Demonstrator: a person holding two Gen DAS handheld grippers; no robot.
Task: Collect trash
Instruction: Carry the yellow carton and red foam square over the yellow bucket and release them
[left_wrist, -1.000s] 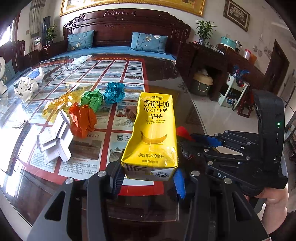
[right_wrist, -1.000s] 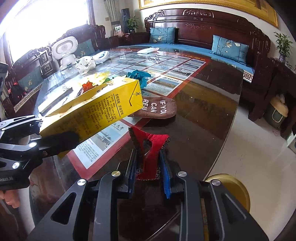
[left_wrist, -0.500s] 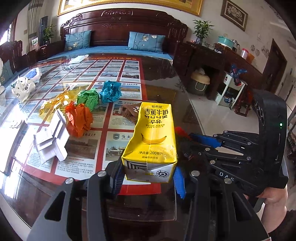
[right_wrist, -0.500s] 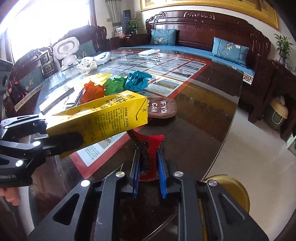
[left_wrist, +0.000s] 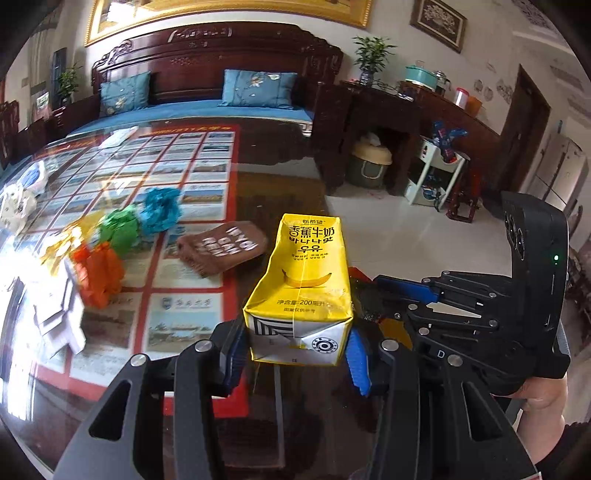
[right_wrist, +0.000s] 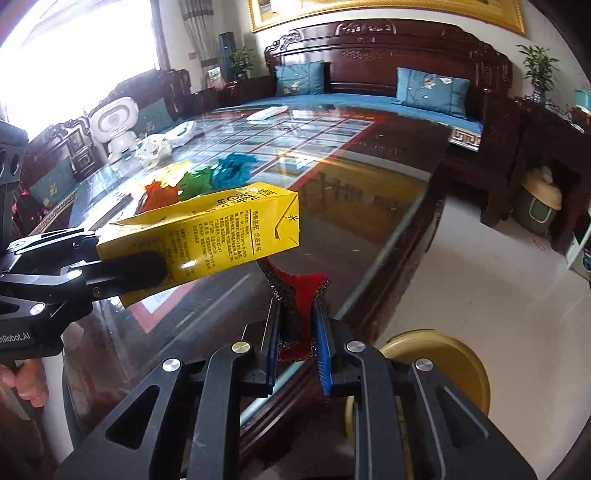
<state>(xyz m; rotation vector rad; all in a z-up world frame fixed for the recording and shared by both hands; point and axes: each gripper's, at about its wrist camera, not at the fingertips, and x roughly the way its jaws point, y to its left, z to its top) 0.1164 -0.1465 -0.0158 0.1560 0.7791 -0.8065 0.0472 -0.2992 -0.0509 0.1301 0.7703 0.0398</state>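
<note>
The left gripper clamps the base of a yellow milk carton, whose long axis runs forward and away from the fingers, its top end tilted up above the glass table. The right gripper, beside the carton, is pinched tight on a red and black scrap over the table's edge.

Between the left gripper's blue ribbed pads sits a glossy yellow carton of coated paperboard. The right gripper, matt black plastic with bright metal pins, pinches red cloth edged in coarse dark glitter. Ahead of both, the worktop is smooth reflective glass carrying crumpled matt paper balls.
</note>
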